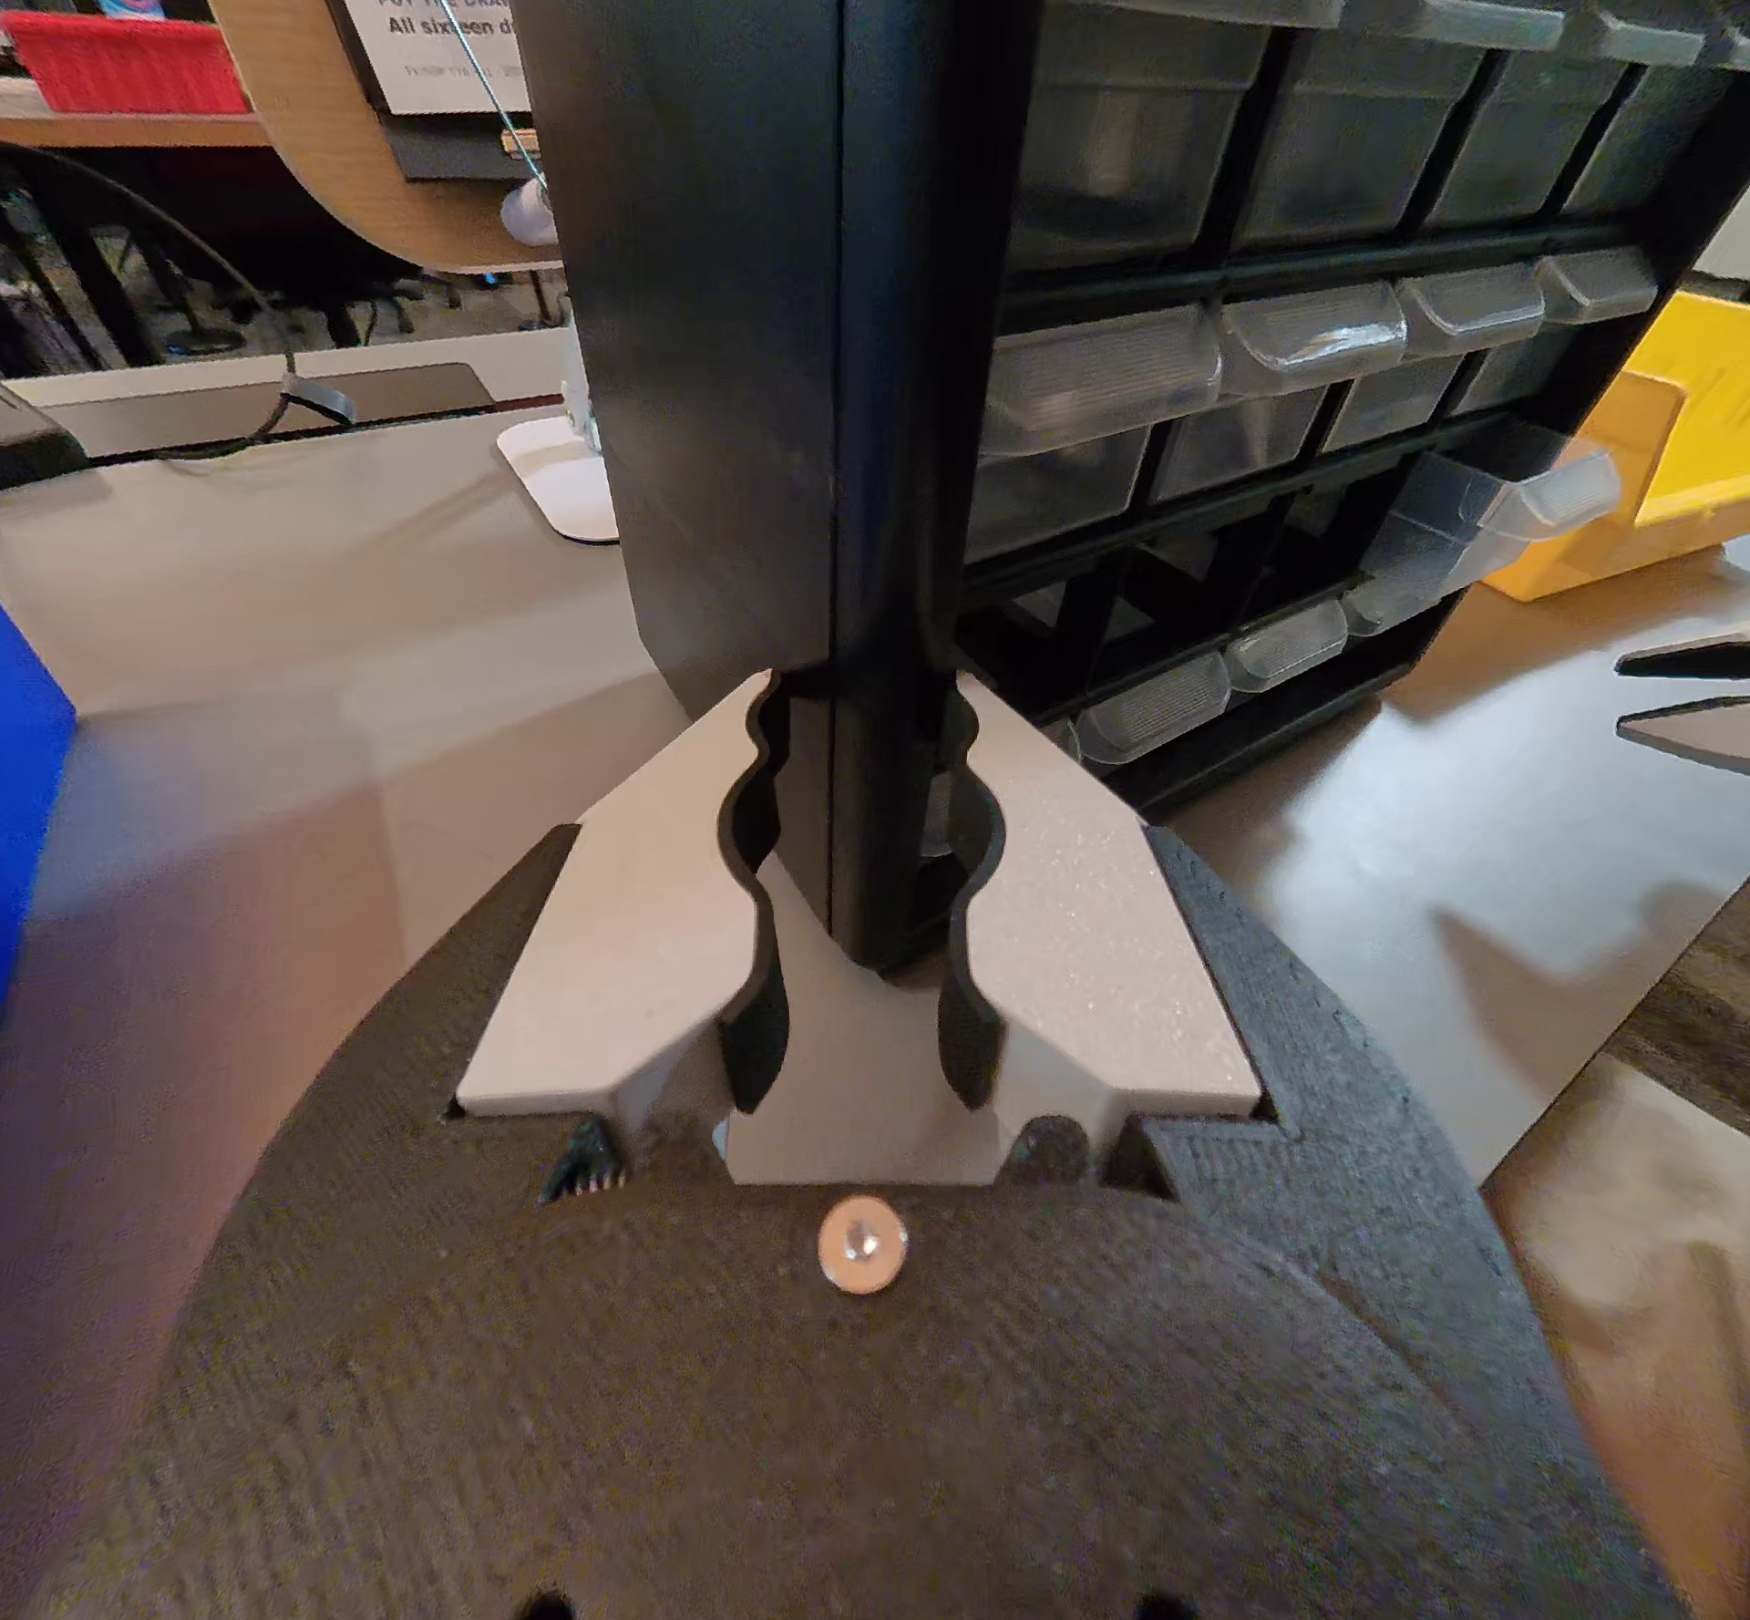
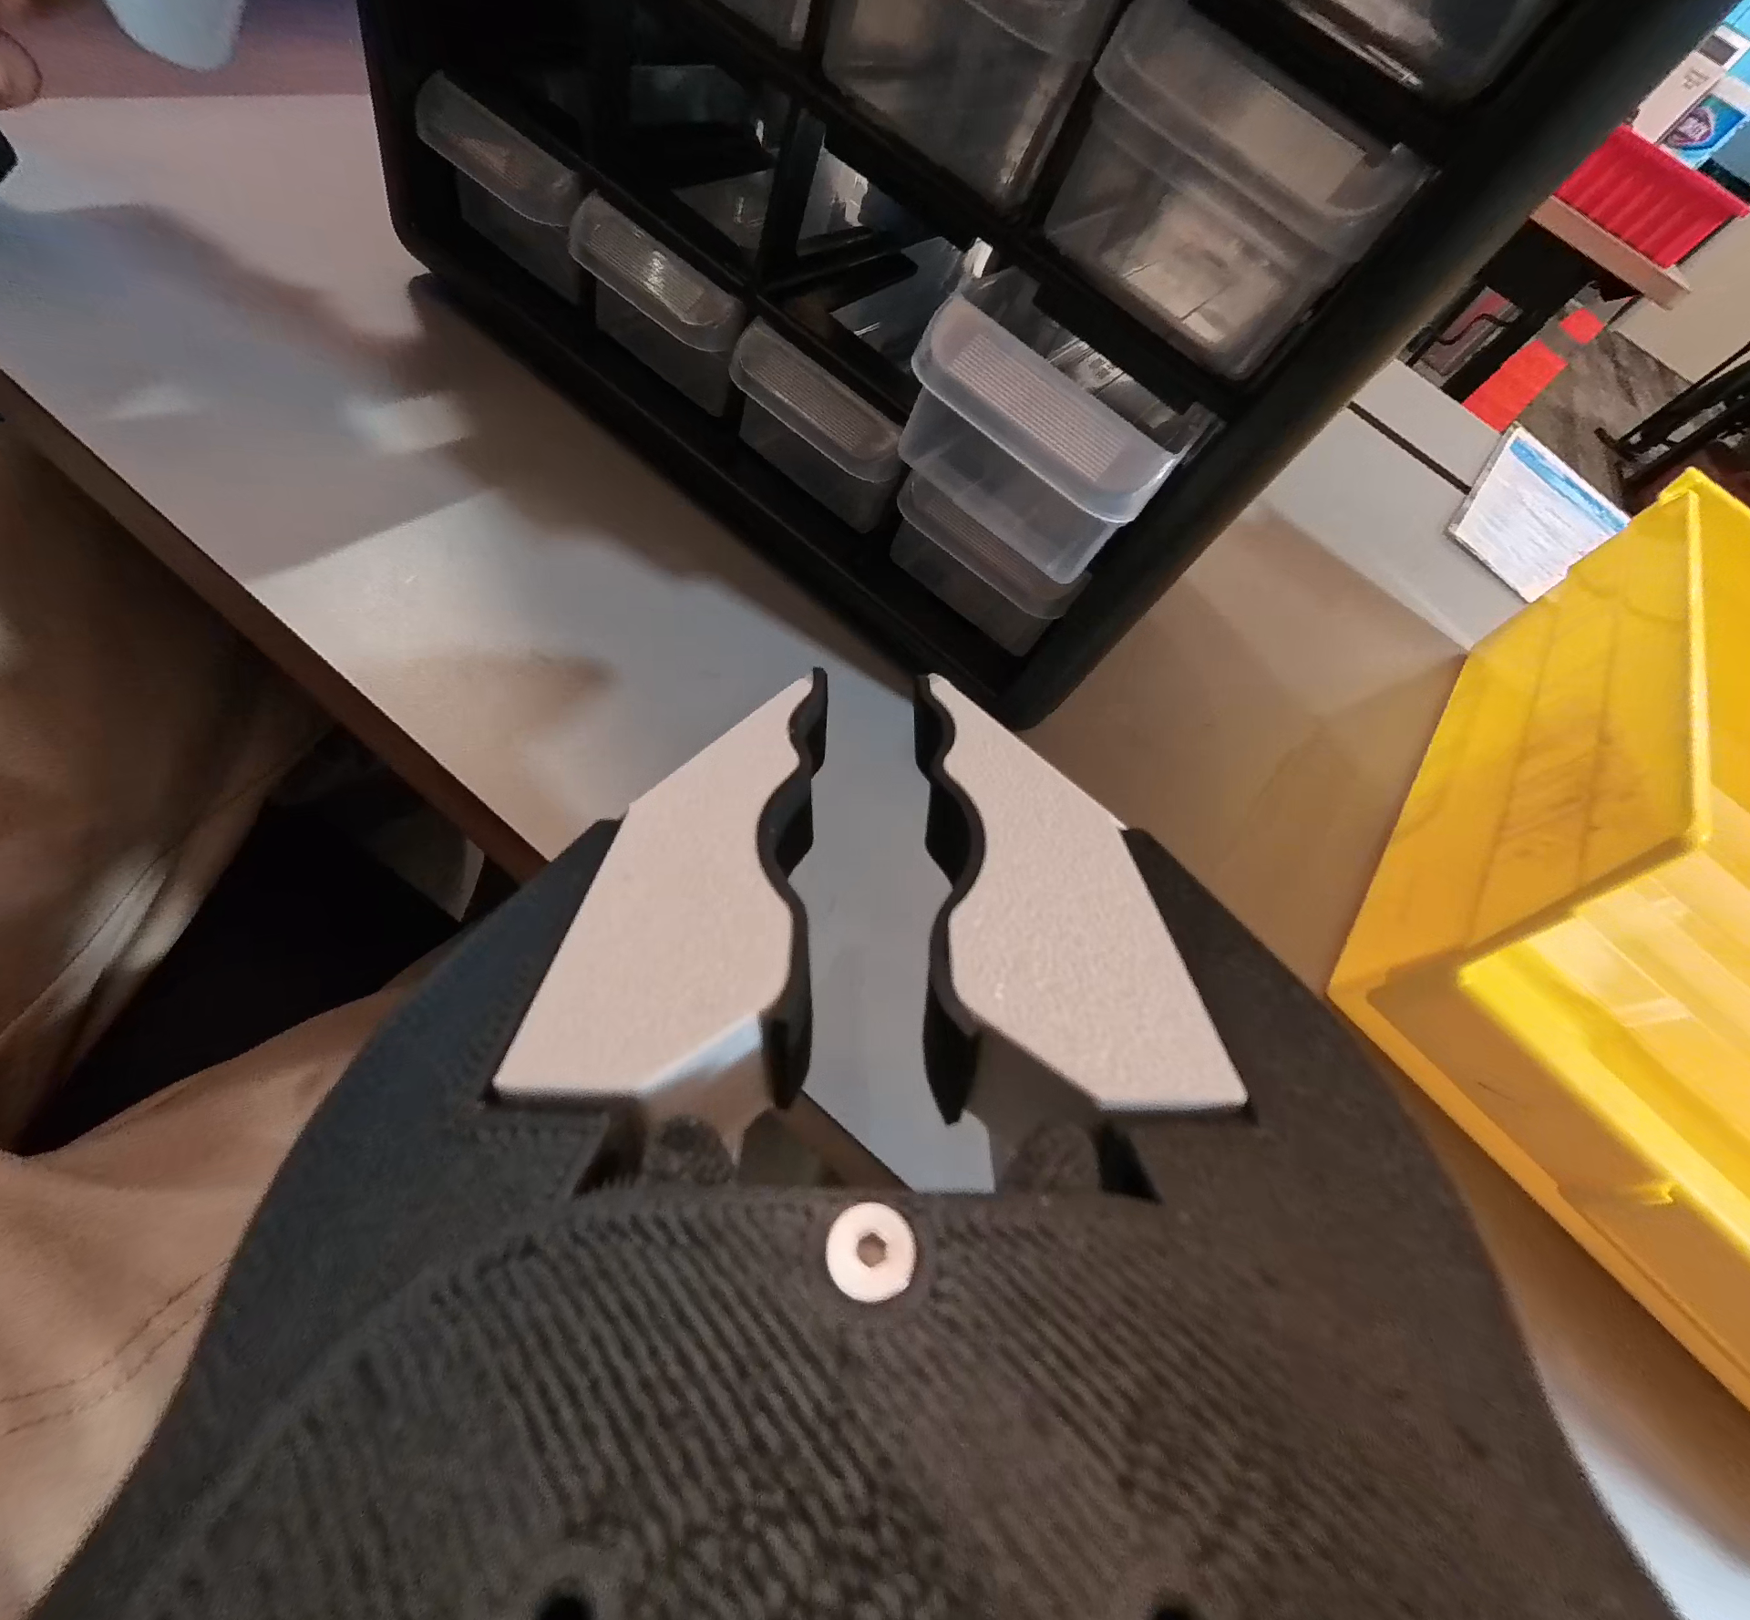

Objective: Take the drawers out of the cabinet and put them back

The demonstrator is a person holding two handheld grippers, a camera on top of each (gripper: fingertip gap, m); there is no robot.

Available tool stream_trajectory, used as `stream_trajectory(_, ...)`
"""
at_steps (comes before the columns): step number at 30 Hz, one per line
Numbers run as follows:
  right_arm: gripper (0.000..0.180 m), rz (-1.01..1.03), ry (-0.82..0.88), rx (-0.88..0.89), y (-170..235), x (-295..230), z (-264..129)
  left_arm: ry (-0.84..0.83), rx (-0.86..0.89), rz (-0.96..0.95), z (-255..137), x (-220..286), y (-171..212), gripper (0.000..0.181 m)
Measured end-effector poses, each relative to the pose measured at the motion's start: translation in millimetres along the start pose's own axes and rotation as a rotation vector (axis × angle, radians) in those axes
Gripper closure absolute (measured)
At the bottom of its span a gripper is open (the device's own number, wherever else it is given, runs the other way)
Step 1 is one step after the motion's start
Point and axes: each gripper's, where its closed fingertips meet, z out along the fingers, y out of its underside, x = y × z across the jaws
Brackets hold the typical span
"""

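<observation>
While the left hand-held gripper (image 1: 864,694) clamps the front corner post of the black drawer cabinet (image 1: 720,267) on the worktop (image 1: 284,627), the right hand-held gripper (image 2: 869,689) hangs empty, narrowly parted, just before a half-inserted clear drawer (image 2: 1032,438). Risks: this tilted drawer may jam on pushing; slipping left pads would let the cabinet slide.

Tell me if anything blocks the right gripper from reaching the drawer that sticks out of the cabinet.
Nothing visible does. The right gripper is empty, and only bare table lies between it and the half-pulled drawer in the cabinet. The yellow bin sits off to the right.
</observation>
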Motion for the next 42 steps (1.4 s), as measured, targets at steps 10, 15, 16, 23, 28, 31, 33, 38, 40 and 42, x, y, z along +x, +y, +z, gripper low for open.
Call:
stream_trajectory(10, 0.162, -0.006, -0.001, 0.000, 0, -1, 0, 0.007, -0.001, 0.042, -3, 0, 0, 0.153)
stream_trajectory(15, 0.162, -0.008, 0.000, 0.001, 0, -1, -1, 0.016, -0.003, 0.060, -3, 1, 1, 0.153)
stream_trajectory(16, 0.162, -0.008, 0.001, 0.001, 0, -1, -1, 0.019, -0.004, 0.066, -4, 1, 1, 0.152)
stream_trajectory(23, 0.162, -0.010, 0.001, 0.001, 0, -1, -1, 0.045, -0.006, 0.047, -5, 3, 1, 0.152)
stream_trajectory(28, 0.162, -0.011, -0.003, -0.003, 0, -2, -1, 0.029, 0.010, -0.015, -1, 8, -1, 0.134)
stream_trajectory(31, 0.162, -0.013, -0.005, -0.004, 0, -3, 0, -0.097, -0.002, -0.013, 3, -4, 0, 0.142)
stream_trajectory(33, 0.162, -0.015, -0.005, -0.006, 1, -3, 0, -0.103, 0.000, -0.029, 5, -3, 0, 0.148)
stream_trajectory(38, 0.162, -0.018, -0.003, -0.006, 1, -3, -1, -0.113, -0.014, -0.016, 4, -2, 0, 0.152)
stream_trajectory(40, 0.162, -0.019, -0.001, -0.006, 1, -2, -1, -0.118, -0.020, 0.000, 4, -2, 0, 0.153)
stream_trajectory(42, 0.162, -0.019, 0.000, -0.005, 1, -2, -1, -0.122, -0.027, 0.016, 2, -3, 0, 0.153)
